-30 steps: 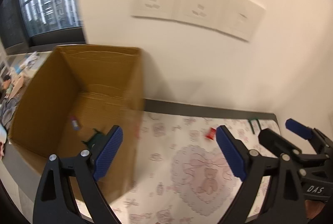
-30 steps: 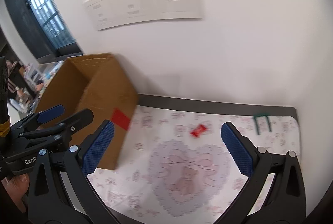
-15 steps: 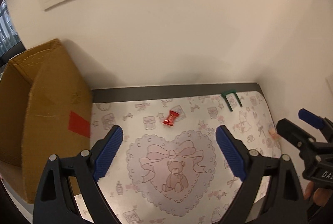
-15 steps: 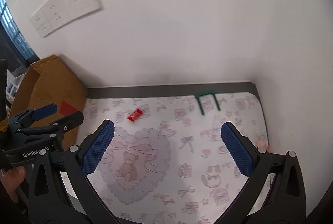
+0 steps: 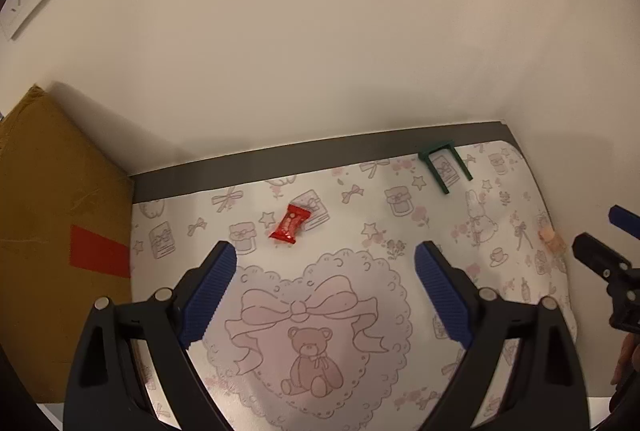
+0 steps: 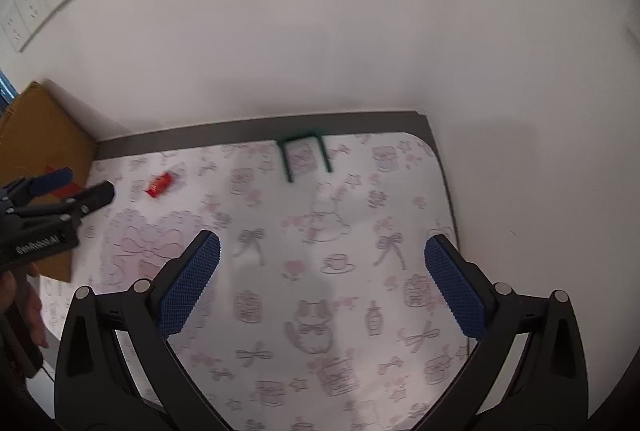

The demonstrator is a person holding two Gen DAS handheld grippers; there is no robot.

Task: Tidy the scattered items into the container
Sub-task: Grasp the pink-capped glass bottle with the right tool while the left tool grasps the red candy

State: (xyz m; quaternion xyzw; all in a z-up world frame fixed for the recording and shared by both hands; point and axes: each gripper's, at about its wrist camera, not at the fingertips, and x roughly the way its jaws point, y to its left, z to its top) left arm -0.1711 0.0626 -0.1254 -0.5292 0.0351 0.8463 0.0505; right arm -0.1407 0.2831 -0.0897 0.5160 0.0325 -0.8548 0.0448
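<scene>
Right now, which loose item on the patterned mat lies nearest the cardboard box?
The red candy wrapper; the green U-shaped plastic piece lies toward the mat's far right corner, away from the brown cardboard box.

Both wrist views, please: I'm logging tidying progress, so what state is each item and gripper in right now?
Red candy: lying flat on the mat, not yet boxed.
Green U-shaped piece: lying on the mat near the back edge, untouched.
Cardboard box: standing at the mat's left end; opening not visible.
Left gripper: open, empty.
Right gripper: open, empty.
</scene>
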